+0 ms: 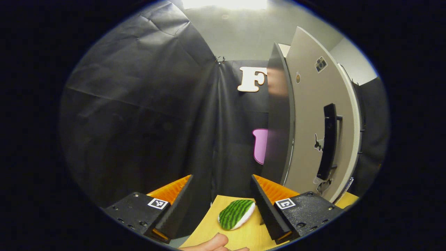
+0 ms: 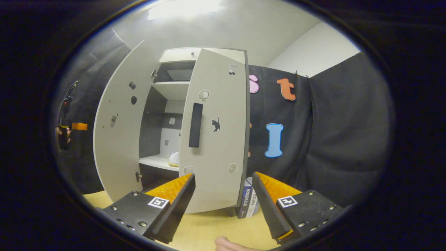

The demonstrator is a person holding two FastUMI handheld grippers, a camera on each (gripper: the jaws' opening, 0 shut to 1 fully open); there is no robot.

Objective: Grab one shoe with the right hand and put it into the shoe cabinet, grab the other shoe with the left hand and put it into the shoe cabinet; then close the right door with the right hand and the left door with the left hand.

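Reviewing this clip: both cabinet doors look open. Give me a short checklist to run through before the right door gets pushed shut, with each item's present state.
1. Right hand-held gripper open and holding nothing: ok.
2. Left hand-held gripper open and holding nothing: ok.
3. Shoe resting on the cabinet's shelf: ok, one pale shoe seen there.
4. Second shoe inside too: cannot tell, the right door hides much of the interior.
5. Right door's handle facing the right hand-held gripper: ok.
6. Left door not yet closed: ok, it stands wide open.
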